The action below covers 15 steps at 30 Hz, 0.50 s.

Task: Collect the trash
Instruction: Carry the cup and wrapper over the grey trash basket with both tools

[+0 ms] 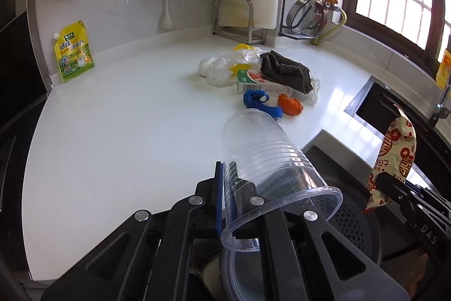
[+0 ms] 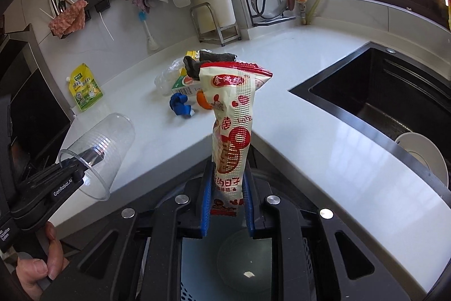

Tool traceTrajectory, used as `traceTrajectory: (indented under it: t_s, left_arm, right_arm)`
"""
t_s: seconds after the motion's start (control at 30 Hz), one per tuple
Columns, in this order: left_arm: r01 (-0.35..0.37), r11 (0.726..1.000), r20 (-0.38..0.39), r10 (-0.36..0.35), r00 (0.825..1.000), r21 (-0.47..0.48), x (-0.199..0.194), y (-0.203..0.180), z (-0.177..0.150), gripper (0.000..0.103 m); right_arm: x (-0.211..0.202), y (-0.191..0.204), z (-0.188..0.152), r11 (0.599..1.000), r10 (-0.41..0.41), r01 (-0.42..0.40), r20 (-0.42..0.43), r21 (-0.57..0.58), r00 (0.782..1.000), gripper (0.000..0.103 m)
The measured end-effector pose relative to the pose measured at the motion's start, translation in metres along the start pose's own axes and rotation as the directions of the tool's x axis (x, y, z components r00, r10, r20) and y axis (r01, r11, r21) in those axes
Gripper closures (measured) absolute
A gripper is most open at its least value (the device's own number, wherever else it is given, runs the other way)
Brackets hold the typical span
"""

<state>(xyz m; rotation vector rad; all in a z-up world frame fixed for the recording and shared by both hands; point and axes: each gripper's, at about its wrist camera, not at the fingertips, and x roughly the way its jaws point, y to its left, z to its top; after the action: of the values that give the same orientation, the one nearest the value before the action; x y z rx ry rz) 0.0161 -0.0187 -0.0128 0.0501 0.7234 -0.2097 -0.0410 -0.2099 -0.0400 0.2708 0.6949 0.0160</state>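
The left tool (image 1: 225,188) is clamping a clear plastic cup (image 1: 262,157) by its wall, while the right tool (image 2: 227,205) is gripping a red-printed wrapper (image 2: 232,126) above the counter (image 2: 296,137) edge.

the left gripper (image 2: 93,157) carries the white words "genrobot.ai" along its black arm, and lower down a small label ending in "system" whose first lines are cut off. the right gripper (image 1: 394,182) shows the raised letters "das" on its black body. the snack wrapper (image 2: 232,131) bears red chinese characters, among them "金满缘" in a red oval, "囍", "的日子", and the word "love". the yellow pouch (image 2: 85,88) and the carton (image 1: 255,81) have print too small to read.
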Motion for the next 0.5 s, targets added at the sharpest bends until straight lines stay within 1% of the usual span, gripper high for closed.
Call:
traceTrajectory:
  t_s: [0.1,0.23,0.37,0.5]
  left_arm:
    - [0.033,0.999,-0.007,-0.033,0.999,0.029,-0.006,-0.014,-0.019,0.098]
    - [0.055,0.996,-0.025,-0.054,0.998,0.063,-0.009,-0.03,-0.04,0.098]
    - [0.06,0.994,-0.041,-0.056,0.998,0.087,-0.007,-0.04,-0.056,0.098]
    - [0.065,0.994,-0.072,-0.058,0.996,0.091,-0.002,-0.045,-0.066,0.098]
  right_arm:
    - [-0.006,-0.005,-0.021,1.0,-0.004,0.003,-0.03,-0.008,1.0,0.084]
    - [-0.009,-0.01,-0.043,1.0,-0.002,0.001,-0.069,-0.02,0.998,0.084]
    - [-0.01,-0.014,-0.058,1.0,-0.003,0.001,-0.095,-0.023,0.995,0.084]
    - [-0.009,-0.018,-0.067,1.0,0.001,-0.003,-0.118,-0.016,0.993,0.084]
